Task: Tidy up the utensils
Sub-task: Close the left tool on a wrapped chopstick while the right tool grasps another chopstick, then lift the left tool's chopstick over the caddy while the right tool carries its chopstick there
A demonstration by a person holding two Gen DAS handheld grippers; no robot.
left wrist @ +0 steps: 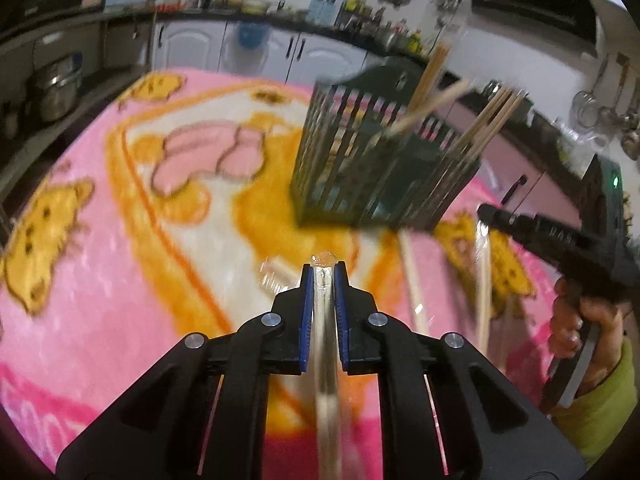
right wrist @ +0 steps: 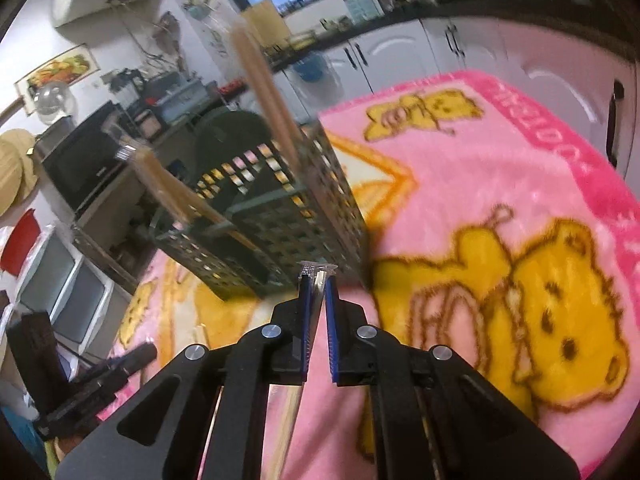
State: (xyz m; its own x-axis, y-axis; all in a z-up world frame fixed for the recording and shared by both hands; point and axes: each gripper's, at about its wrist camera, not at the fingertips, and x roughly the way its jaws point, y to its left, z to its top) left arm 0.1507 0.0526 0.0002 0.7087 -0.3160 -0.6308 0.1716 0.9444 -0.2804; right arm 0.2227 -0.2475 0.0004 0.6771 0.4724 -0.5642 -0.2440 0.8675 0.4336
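Note:
A dark green slotted utensil holder point(left wrist: 380, 160) stands on the pink blanket point(left wrist: 120, 200) with several wooden chopsticks point(left wrist: 492, 120) leaning in it. My left gripper point(left wrist: 324, 270) is shut on a plastic-wrapped chopstick point(left wrist: 326, 340) short of the holder. More wrapped chopsticks point(left wrist: 484, 280) lie on the blanket below the holder. My right gripper point(right wrist: 316, 276) is shut on a wrapped chopstick point(right wrist: 316, 292), close in front of the holder point(right wrist: 272, 208). It also shows in the left wrist view point(left wrist: 492, 216), at the right.
Kitchen counters and white cabinets point(left wrist: 192, 46) run behind the table. A metal pot point(left wrist: 56, 92) sits on a shelf at left. A microwave point(right wrist: 80, 168) stands behind the holder. The blanket's bear print point(right wrist: 520, 312) spreads to the right.

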